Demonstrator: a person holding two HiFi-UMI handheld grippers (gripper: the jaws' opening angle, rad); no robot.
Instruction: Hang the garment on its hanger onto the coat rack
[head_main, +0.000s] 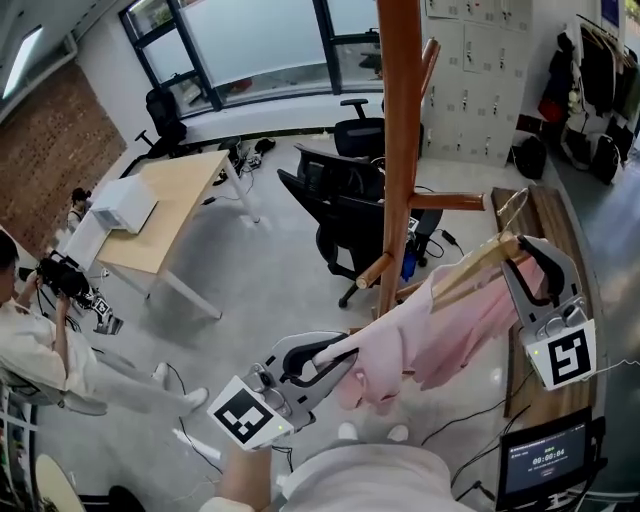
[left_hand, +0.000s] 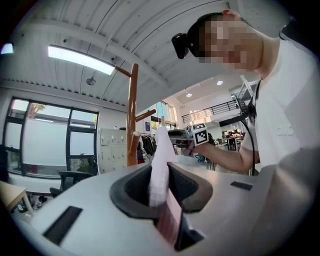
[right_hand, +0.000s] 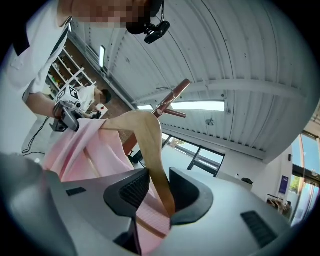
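A pink garment hangs on a wooden hanger beside the wooden coat rack. In the head view my right gripper is shut on the hanger's right arm, just right of the rack's pole. My left gripper sits lower left, shut on a fold of the garment's hem. The left gripper view shows that pale pink fabric pinched between the jaws, with the rack behind. In the right gripper view the hanger arm runs between the pads, and the garment drapes left.
Black office chairs stand right behind the rack. A wooden table is at the left, where a seated person holds a device. A wooden bench, a small screen and hanging clothes are at the right.
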